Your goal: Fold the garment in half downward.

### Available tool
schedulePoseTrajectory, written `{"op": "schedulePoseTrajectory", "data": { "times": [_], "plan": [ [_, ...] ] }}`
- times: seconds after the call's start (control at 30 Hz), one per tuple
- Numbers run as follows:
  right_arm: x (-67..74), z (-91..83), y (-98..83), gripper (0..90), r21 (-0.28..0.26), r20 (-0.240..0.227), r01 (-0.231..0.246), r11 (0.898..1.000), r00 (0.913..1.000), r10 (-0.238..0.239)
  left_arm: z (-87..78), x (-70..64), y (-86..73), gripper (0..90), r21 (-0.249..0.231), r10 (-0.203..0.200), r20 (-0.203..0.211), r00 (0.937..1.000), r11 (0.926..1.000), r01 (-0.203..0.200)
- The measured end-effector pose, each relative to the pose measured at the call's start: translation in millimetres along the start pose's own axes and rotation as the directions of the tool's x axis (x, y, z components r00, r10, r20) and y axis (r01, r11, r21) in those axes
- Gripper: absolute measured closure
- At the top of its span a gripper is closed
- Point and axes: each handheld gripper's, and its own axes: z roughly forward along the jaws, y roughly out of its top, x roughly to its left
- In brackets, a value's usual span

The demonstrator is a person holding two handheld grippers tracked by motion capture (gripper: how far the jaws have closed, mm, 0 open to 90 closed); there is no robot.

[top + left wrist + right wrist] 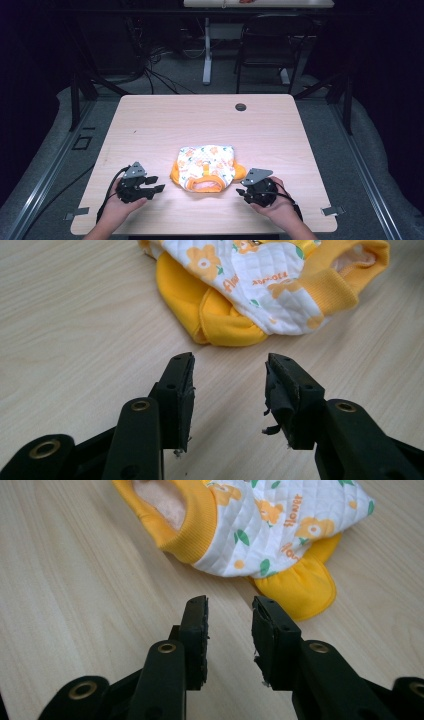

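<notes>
You are holding both tools low over the near part of the pale wood-grain worktop [150, 125], one on each side of a small quilted white garment with orange flower print and yellow ribbed trim [206, 167]. The garment is lying bunched, slightly toward the near edge and roughly midway between the left and right edges, with its ribbed opening facing you.

The left gripper [154, 183] is sitting just beside the garment's left yellow flap, jaws parted and holding nothing; in the left gripper view [229, 390] the gap is pointing at that folded flap.

The right gripper [241, 192] is likewise empty with its jaws apart; in the right gripper view [230, 632] it is aiming at the small yellow sleeve on that side, near but not touching.

Judgement: this symmetric flanking pose is probably setting up a two-sided pinch, so the fabric can be lifted or spread evenly. The loose, layered cloth may be catching more than one layer.

A dark round grommet [241, 106] is sitting near the far edge, well apart.
</notes>
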Motion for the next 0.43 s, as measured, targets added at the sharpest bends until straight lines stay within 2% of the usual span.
{"op": "schedulePoseTrajectory", "data": {
  "times": [0.07,0.17,0.2,0.3,0.33,0.43],
  "plan": [
    [0.7,-2.5,-4.5,67.1,-0.011,0.001,-0.021,1.0,0.9998,0.021,-3.3,1.7,-4.2,54.3,-0.016,-0.015,0.003,0.9999,0.9998,0.015],
    [0.0,-5.2,-8.1,67.0,-0.019,0.008,-0.027,0.999,0.9996,0.027,-6.5,3.6,-8.1,54.1,-0.031,-0.037,0.01,0.9993,0.9988,0.037],
    [-0.8,-7.5,-10.9,66.7,-0.042,0.006,-0.048,0.998,0.9988,0.048,-7.4,5.2,-10.2,54.0,-0.036,-0.046,0.011,0.9989,0.9983,0.047],
    [-1.5,-8.9,-13.1,66.4,-0.08,0.005,-0.046,0.996,0.9989,0.046,-7.4,9.2,-15.3,53.1,-0.05,-0.077,0.028,0.9966,0.9957,0.078],
    [-1.8,-8.8,-15.5,65.9,-0.102,0.028,-0.05,0.994,0.9982,0.053,-7.1,10.5,-17.0,52.8,-0.05,-0.089,0.032,0.9955,0.9946,0.09],
    [-3.1,-7.9,-16.8,64.3,-0.113,0.054,-0.042,0.993,0.9974,0.048,-6.3,9.7,-16.4,52.1,-0.057,-0.081,0.02,0.9965,0.995,0.082]
  ]
}}
